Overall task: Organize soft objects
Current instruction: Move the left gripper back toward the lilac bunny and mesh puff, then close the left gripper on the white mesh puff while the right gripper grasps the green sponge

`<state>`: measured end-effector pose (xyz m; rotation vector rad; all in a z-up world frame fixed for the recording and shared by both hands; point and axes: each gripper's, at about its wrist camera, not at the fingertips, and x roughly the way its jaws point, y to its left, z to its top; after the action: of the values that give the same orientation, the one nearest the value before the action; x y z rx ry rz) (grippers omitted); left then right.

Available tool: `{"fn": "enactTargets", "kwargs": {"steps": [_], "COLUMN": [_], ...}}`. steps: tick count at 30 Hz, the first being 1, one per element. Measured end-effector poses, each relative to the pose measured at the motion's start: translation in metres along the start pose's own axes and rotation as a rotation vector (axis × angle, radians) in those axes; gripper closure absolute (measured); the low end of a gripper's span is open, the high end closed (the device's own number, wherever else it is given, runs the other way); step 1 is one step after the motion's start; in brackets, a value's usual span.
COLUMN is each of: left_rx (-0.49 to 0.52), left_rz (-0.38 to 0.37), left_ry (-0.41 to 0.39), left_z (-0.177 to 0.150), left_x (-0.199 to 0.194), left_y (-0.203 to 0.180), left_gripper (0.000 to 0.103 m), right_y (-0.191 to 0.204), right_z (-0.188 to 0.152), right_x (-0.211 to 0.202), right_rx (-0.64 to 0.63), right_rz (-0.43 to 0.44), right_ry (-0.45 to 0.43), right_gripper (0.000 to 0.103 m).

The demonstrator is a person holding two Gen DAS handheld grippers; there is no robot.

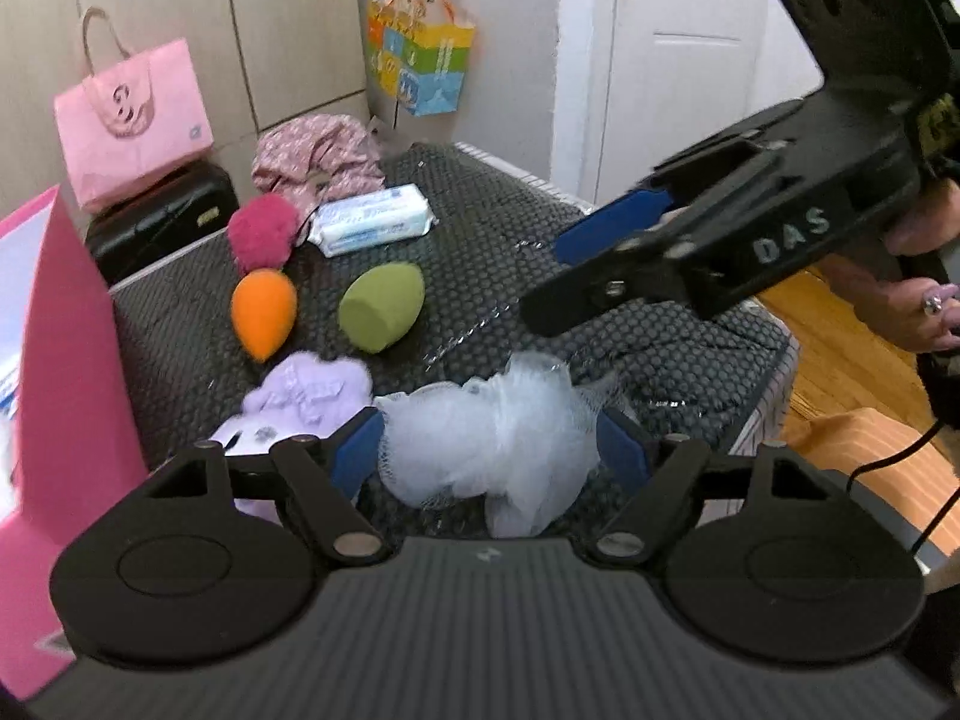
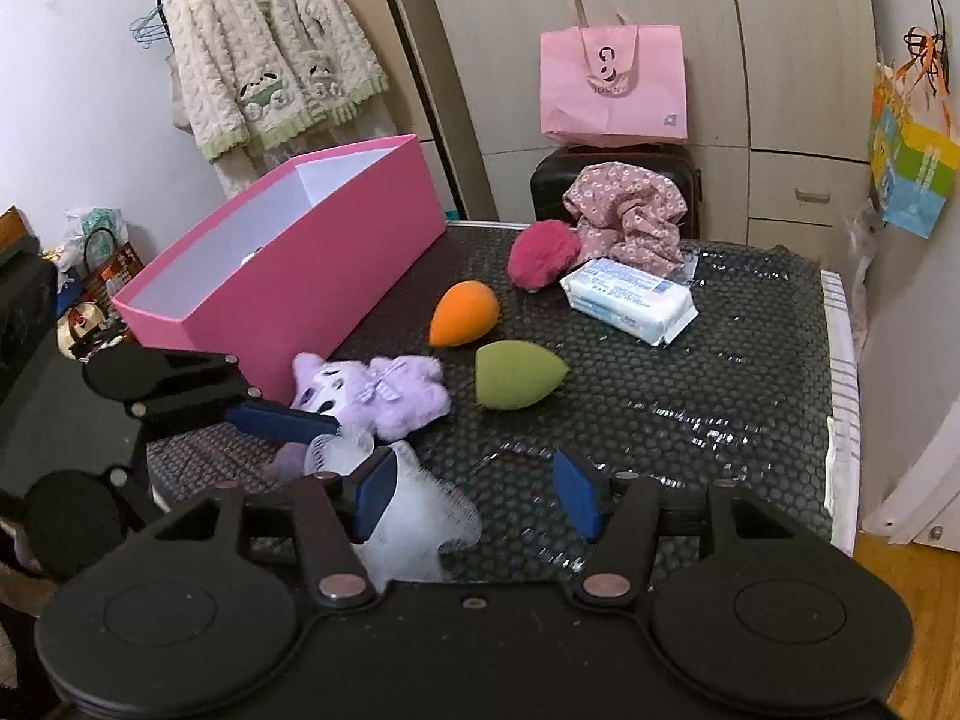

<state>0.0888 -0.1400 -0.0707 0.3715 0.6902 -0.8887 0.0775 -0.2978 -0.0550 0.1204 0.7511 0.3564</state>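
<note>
A white mesh pouf [image 1: 498,438] lies beside a purple plush toy [image 2: 384,387]. Orange sponge [image 2: 464,313] and green sponge [image 2: 517,375] lie on their sides nearby.

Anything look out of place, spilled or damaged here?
Nothing damaged or spilled. The soft items simply lie loose on the mat outside the pink box, and the left gripper straddles the white mesh pouf.

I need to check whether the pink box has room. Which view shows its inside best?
The right wrist view: the pink box appears whole, with its open top and white interior visible; little shows inside, though the near floor is hidden. The left wrist view shows only part of the box's outer wall at the left edge.
</note>
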Motion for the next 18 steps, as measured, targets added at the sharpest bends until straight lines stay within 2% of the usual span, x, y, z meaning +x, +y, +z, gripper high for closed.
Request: {"fn": "enactTargets", "kwargs": {"steps": [2,6,11,16,18], "left_rx": [0.021,0.047,0.038,0.002,-0.019], "left_rz": [0.010,0.012,0.040,0.080,0.078], "left_ry": [0.020,0.035,-0.014,-0.096,-0.105], "left_z": [0.000,-0.001,0.000,0.000,0.000], "left_x": [0.006,0.017,0.027,0.035,0.038], "left_y": [-0.007,-0.017,-0.020,-0.018,-0.016], "left_gripper": [0.017,0.017,0.017,0.017,0.022], "right_y": [-0.004,-0.011,-0.013,-0.019,-0.022], "right_z": [0.002,0.005,0.012,0.019,0.022], "right_x": [0.004,0.012,0.023,0.037,0.044], "right_rx": [0.005,0.007,-0.022,-0.046,-0.054], "right_rz": [0.004,0.015,0.037,0.052,0.056], "right_ry": [-0.001,0.007,0.005,0.007,0.011], "right_gripper": [0.039,0.039,0.036,0.034,0.032]}}
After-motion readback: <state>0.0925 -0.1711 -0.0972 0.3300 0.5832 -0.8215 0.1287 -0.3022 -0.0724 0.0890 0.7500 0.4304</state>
